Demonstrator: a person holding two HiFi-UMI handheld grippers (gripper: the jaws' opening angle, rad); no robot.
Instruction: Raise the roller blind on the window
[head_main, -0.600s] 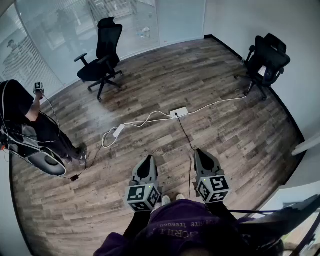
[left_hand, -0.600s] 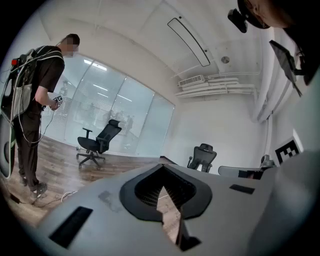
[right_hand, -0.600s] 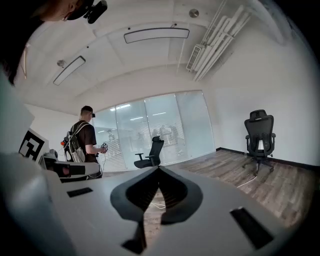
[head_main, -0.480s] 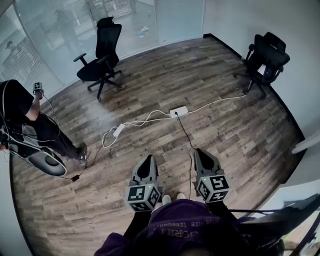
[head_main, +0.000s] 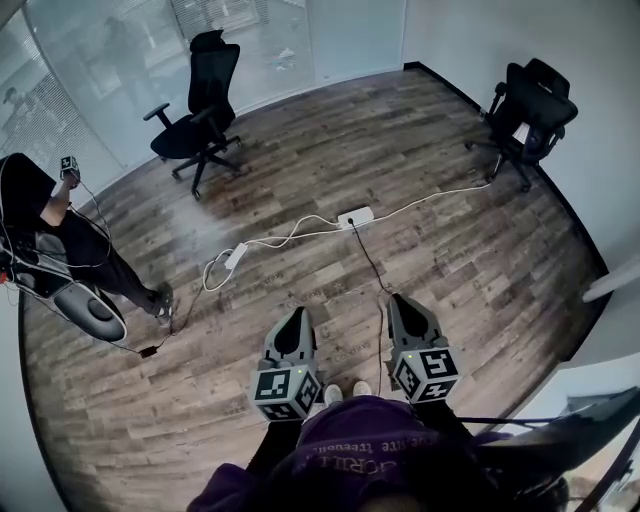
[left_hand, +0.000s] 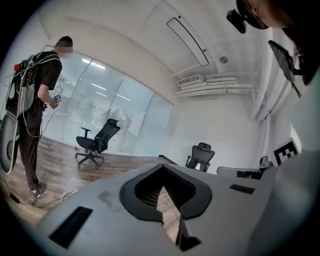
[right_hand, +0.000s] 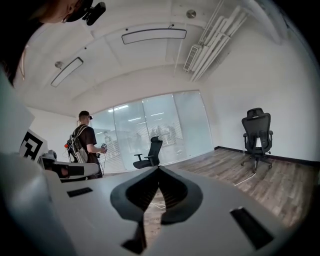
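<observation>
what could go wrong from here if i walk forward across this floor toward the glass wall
1. The white cable and power strip lie across the floor just ahead of you, so tripping is likely.
2. Another person stands at the left; passing close risks a bump.
3. The left gripper and right gripper are both shut and empty, and no blind cord is in view.

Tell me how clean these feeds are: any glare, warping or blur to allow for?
Head view: heavy fisheye bowing, pale sheen on the wood floor. Left gripper view: black corners, glass wall washed bright. Right gripper view: same vignette, distant chair sharp.
</observation>
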